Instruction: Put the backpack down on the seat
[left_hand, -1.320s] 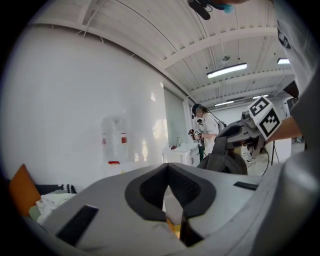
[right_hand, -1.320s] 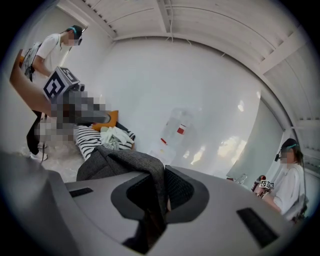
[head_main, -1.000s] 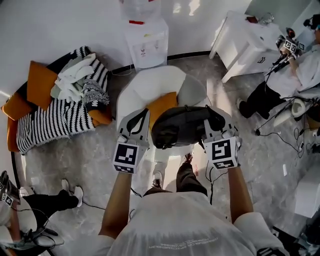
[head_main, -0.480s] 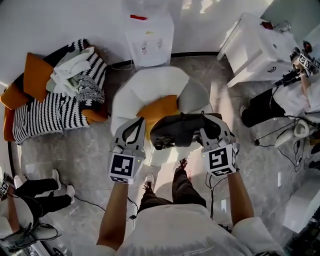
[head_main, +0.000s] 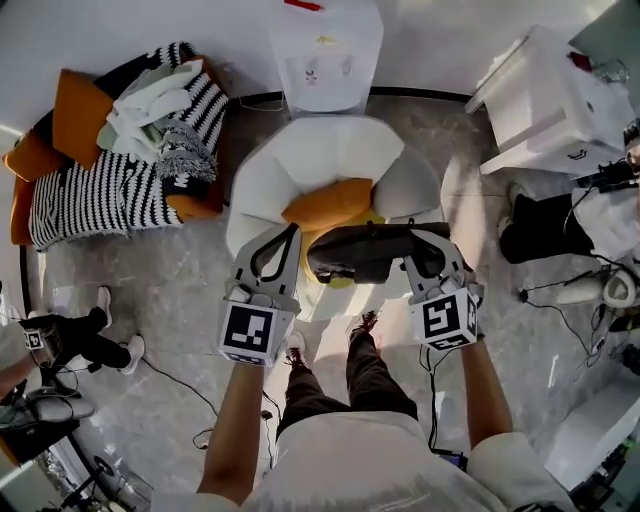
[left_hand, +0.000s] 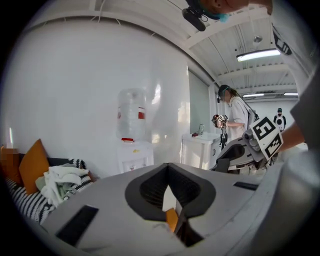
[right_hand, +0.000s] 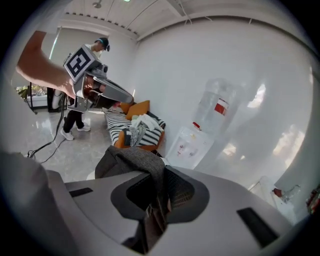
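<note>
Scene: A person is standing at a white rounded armchair (head_main: 270, 165) and looking steeply down, holding a two-jaw gripper in each hand.

Task object: A dark grey fabric backpack (head_main: 370, 255) is hanging lengthwise between the two grippers, over the front part of the armchair's seat. It is just in front of an orange cushion (head_main: 328, 203) lying there. Whether its underside is already touching the seat cannot be told.

Right gripper: The right gripper (head_main: 418, 245) is pinching a fold of the backpack's grey fabric between its jaws and carrying it.

Left gripper: The left gripper (head_main: 285, 240) is keeping its jaws closed tip to tip on nothing, just beside the backpack's left end.

Just changed: Over the last second both grippers have been coming down and forward, so the backpack is now hanging lower and further over the seat.

Meaning for the task: The lowering is looking nearly done. What probably remains is letting the backpack settle and then releasing the fabric.

Containers: The backpack is looking closed, so its contents are not showing. The armchair is holding the orange cushion. A white water dispenser (head_main: 330, 55) behind the armchair is carrying a clear bottle (left_hand: 129, 112). A striped sofa (head_main: 90, 215) at the left is holding orange pillows and a heap of pale clothes (head_main: 160, 105).
</note>
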